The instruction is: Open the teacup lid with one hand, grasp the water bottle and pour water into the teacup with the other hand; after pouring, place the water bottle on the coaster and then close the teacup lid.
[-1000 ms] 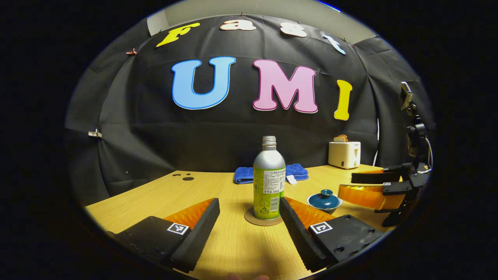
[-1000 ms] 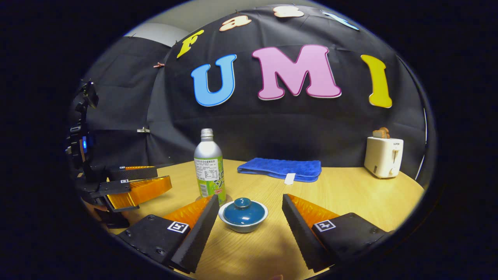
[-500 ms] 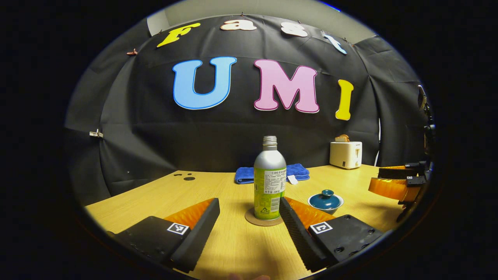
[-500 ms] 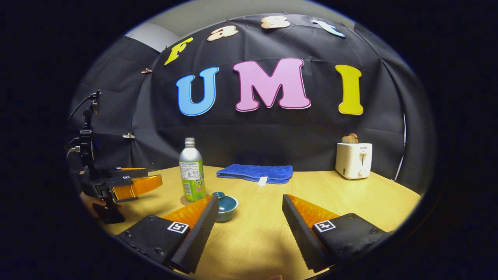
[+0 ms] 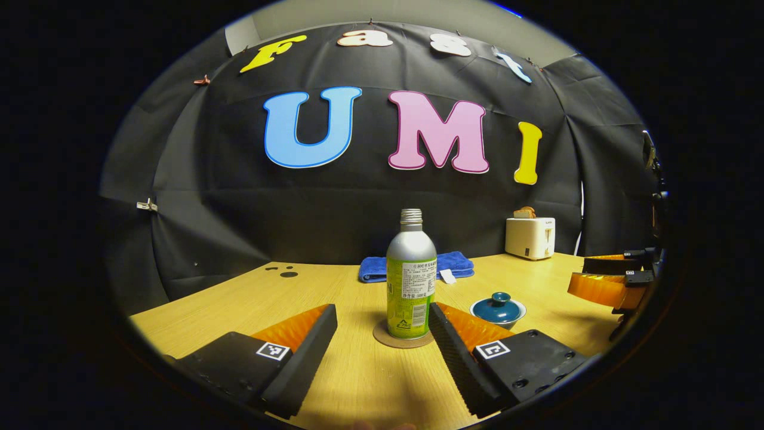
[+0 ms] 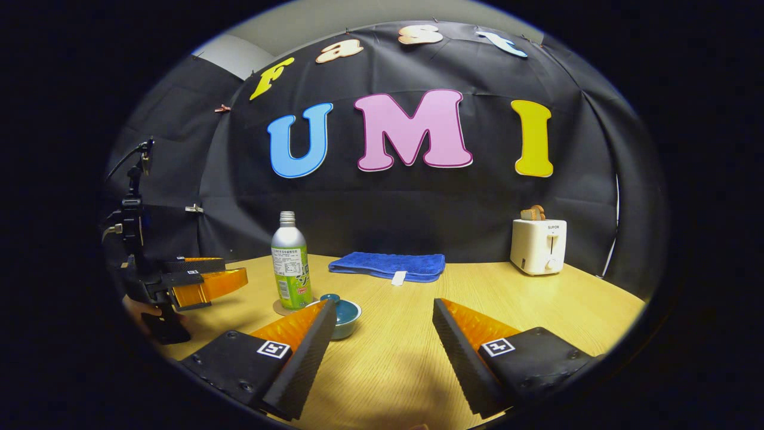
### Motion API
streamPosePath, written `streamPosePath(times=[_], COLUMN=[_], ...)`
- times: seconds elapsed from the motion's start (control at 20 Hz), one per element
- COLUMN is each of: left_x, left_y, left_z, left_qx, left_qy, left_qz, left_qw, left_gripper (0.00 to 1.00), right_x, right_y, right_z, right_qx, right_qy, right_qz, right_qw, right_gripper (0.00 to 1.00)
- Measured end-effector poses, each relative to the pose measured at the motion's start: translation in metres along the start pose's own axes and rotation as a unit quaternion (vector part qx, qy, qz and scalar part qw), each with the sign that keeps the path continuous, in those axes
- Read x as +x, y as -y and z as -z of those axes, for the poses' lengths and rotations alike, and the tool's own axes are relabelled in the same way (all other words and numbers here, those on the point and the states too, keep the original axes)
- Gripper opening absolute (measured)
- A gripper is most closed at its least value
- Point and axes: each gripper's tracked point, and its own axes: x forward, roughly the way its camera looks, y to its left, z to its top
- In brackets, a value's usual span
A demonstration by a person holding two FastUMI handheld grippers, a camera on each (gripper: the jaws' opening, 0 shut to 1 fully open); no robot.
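Note:
A silver water bottle (image 5: 411, 275) with a green label stands upright on a round brown coaster (image 5: 403, 335) on the wooden table. To its right sits a teal teacup (image 5: 498, 308) with its lid on. My left gripper (image 5: 382, 319) is open, its fingers on either side of the bottle and a little short of it. In the right gripper view the bottle (image 6: 290, 267) and the cup (image 6: 344, 312) lie left of centre, the cup half hidden by a finger. My right gripper (image 6: 382, 316) is open and empty, back from the cup. The left gripper (image 6: 206, 278) also shows at far left.
A folded blue towel (image 6: 389, 265) lies at the back of the table (image 6: 537, 304). A white toaster (image 6: 539, 245) with bread in it stands at the back right. The right gripper (image 5: 609, 278) hangs at the right edge of the left gripper view.
My right gripper has pulled back and to the right, away from the teacup, which it straddled a second ago. The left gripper has barely moved. Bottle and cup stay put.

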Motion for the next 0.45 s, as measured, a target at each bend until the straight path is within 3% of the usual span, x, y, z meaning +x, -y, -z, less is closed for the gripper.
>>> streamPosePath(times=[0.45], left_x=[0.0013], left_y=[-0.0087], left_z=[0.0074], left_qx=[0.000], left_qy=[0.000], left_qz=[0.001], left_qw=[1.000], left_gripper=[0.97], right_x=[0.0002], right_y=[0.0001], right_z=[0.0002], right_qx=[0.000], right_qy=[0.000], right_qz=[0.002], right_qw=[1.000], right_gripper=[1.00])
